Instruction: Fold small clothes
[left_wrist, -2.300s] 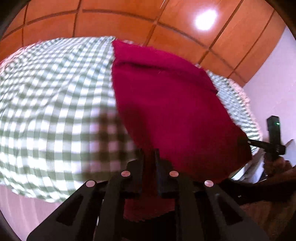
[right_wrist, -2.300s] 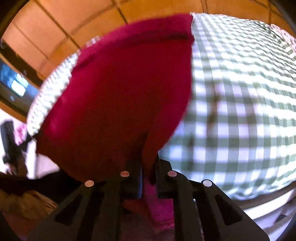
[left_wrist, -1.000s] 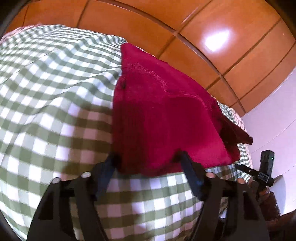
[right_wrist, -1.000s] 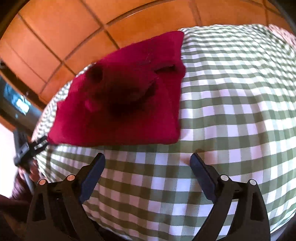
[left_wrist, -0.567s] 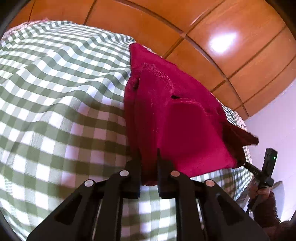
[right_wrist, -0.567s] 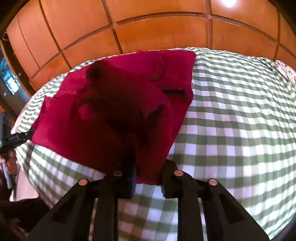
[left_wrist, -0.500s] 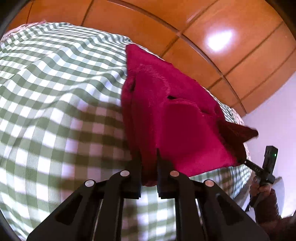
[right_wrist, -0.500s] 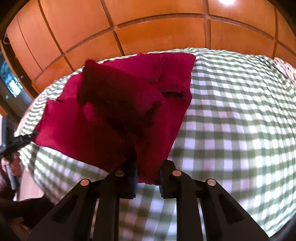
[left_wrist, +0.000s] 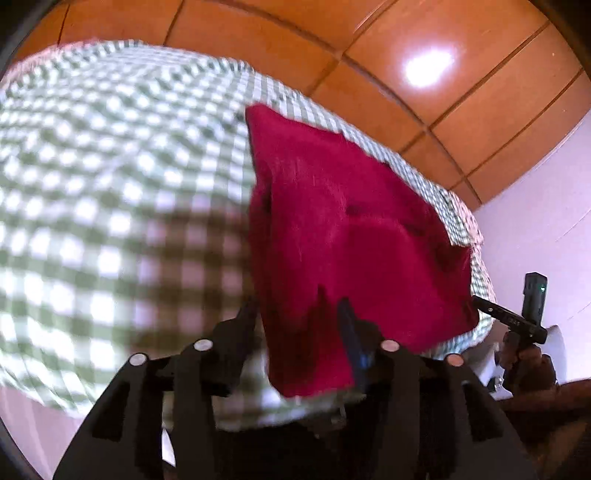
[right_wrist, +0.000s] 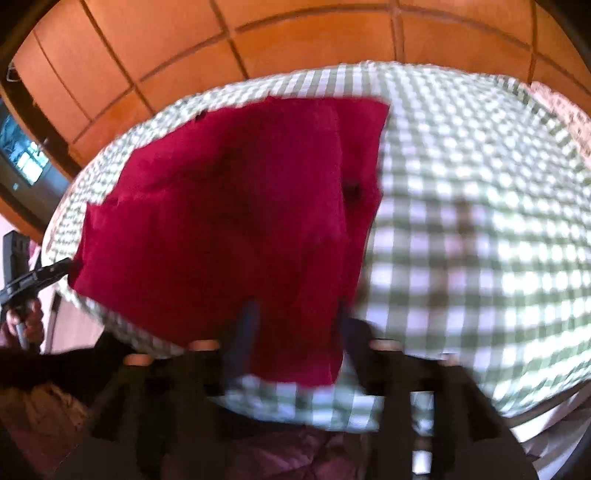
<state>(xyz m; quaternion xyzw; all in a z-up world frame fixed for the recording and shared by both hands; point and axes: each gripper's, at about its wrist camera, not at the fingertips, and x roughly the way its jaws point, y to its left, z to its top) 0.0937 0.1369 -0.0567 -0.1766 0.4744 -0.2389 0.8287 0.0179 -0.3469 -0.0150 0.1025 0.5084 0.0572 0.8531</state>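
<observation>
The floor (left_wrist: 388, 40) is made of big orange-brown tiles and fills the top of both views. On it stands the bench (left_wrist: 92, 184), covered with a green and white checked cloth. Both pictures are blurry.

The red garment (left_wrist: 343, 236) lies on the bench, folded into a thick pad. In the left view it sits to the right of the middle, with its near corner hanging close to the camera. In the right view the red garment (right_wrist: 229, 221) fills the left half of the bench. Half a second ago each tool pinched a near corner of it. Now the pinch is gone, and the near edge droops loose over the checked cloth.

The left tool (left_wrist: 295, 317) has just been opening. Its two black fingers stand apart with the red corner between them, and they do not squeeze it. One finger (left_wrist: 243, 321) shows to the left of the cloth, clear of it.

The right tool (right_wrist: 295, 317) has also just been opening. Its fingers are very blurred, but they stand wide on each side of the red corner and let it go.

At the far side of each view the other tool shows small, held in the person's hand (left_wrist: 524, 362), near the garment's far corner.
</observation>
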